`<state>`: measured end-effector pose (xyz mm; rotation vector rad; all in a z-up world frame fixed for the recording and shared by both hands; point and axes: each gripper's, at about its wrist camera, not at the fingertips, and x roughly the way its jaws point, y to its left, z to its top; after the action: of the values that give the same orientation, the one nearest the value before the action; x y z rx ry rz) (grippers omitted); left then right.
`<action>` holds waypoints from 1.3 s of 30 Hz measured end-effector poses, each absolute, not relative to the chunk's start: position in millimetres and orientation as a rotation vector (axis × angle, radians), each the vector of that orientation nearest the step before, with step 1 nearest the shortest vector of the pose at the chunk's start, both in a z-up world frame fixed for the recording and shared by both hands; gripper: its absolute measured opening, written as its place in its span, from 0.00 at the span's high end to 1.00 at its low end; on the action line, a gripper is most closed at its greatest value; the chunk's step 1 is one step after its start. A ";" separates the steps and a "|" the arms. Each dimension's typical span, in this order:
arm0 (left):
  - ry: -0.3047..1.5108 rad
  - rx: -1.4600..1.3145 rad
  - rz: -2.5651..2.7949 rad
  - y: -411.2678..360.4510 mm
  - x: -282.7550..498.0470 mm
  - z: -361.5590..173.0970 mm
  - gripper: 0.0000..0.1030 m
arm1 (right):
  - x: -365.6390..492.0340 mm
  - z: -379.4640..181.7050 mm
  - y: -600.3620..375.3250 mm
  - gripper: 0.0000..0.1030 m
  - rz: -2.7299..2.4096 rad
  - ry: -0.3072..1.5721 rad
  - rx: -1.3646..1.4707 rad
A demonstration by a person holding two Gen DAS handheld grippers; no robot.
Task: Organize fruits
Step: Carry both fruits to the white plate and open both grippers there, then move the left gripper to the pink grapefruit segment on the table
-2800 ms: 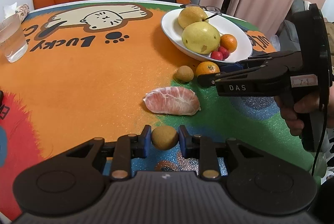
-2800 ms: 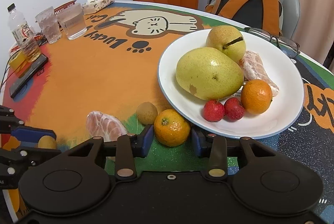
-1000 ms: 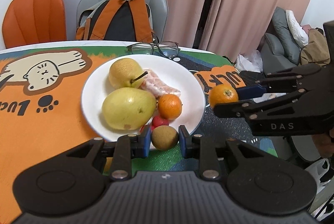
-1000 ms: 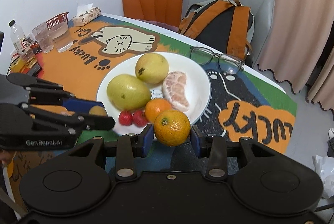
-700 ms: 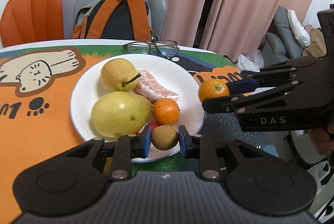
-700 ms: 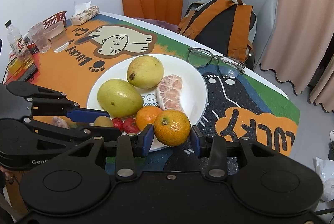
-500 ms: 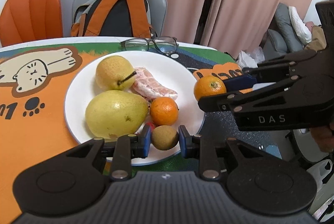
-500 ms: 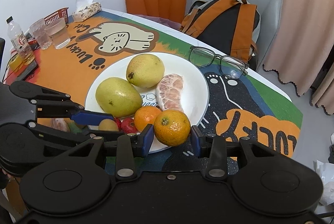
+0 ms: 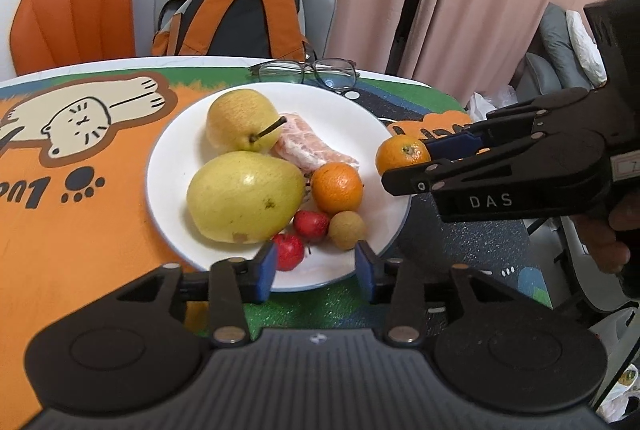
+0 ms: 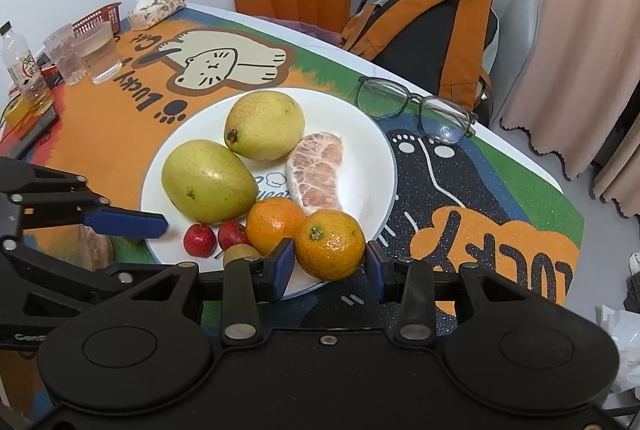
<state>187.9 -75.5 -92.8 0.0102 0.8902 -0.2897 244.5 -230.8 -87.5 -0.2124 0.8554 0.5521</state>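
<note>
A white plate holds a mango, a pear, a pomelo segment, an orange, two red fruits and a small brown fruit. My left gripper is open and empty over the plate's near rim, just behind the brown fruit. My right gripper is shut on a tangerine above the plate's right edge; it also shows in the left wrist view.
Glasses lie beyond the plate. A pomelo segment lies on the mat left of the plate. Cups and a bottle stand at the far left. Chairs with a backpack stand behind the table.
My left gripper has opened and let the brown fruit go onto the plate beside the red fruits. My right gripper has held the tangerine near the plate's right edge.
</note>
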 end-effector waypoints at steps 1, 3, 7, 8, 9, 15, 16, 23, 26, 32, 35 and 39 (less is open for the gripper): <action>0.890 0.009 -0.286 -75.0 187.3 -93.1 0.57 | 244.3 -87.6 -230.2 0.62 0.550 0.855 -0.214; 0.892 0.004 -0.285 -74.5 186.7 -93.4 0.56 | 244.3 -87.7 -228.1 0.61 0.551 0.856 -0.220; 0.894 0.004 -0.294 -75.1 185.4 -93.3 0.56 | 243.2 -85.7 -226.0 0.60 0.554 0.842 -0.225; 0.895 0.004 -0.295 -75.3 185.1 -93.2 0.56 | 243.0 -85.1 -225.9 0.57 0.553 0.842 -0.223; 0.895 0.004 -0.296 -75.3 184.7 -93.5 0.56 | 242.9 -84.6 -226.2 0.56 0.552 0.841 -0.221; 0.885 0.007 -0.294 -72.1 179.3 -90.5 0.56 | 230.9 -78.3 -229.1 0.43 0.574 0.817 -0.190; 0.884 0.012 -0.293 -71.4 177.5 -90.2 0.56 | 228.0 -77.4 -229.1 0.40 0.581 0.816 -0.184; 0.893 -0.006 -0.263 -53.5 159.0 -91.2 0.51 | 200.6 -73.2 -223.9 0.28 0.641 0.814 -0.157; 0.898 -0.018 -0.235 -45.2 149.7 -92.6 0.48 | 189.0 -73.7 -216.5 0.24 0.668 0.808 -0.177; 0.895 -0.025 -0.206 -33.1 133.8 -92.7 0.27 | 175.0 -70.5 -205.8 0.08 0.703 0.811 -0.139; 0.897 -0.011 -0.196 -31.0 129.4 -93.9 0.23 | 170.9 -69.8 -202.8 0.00 0.705 0.814 -0.117; 0.907 0.009 -0.181 -27.8 126.7 -97.2 0.18 | 167.4 -70.9 -201.2 0.00 0.707 0.833 -0.087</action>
<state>126.7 -27.8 -97.2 0.0093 0.9066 -0.1812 167.4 -201.2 -70.9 -0.0870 0.8331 0.7071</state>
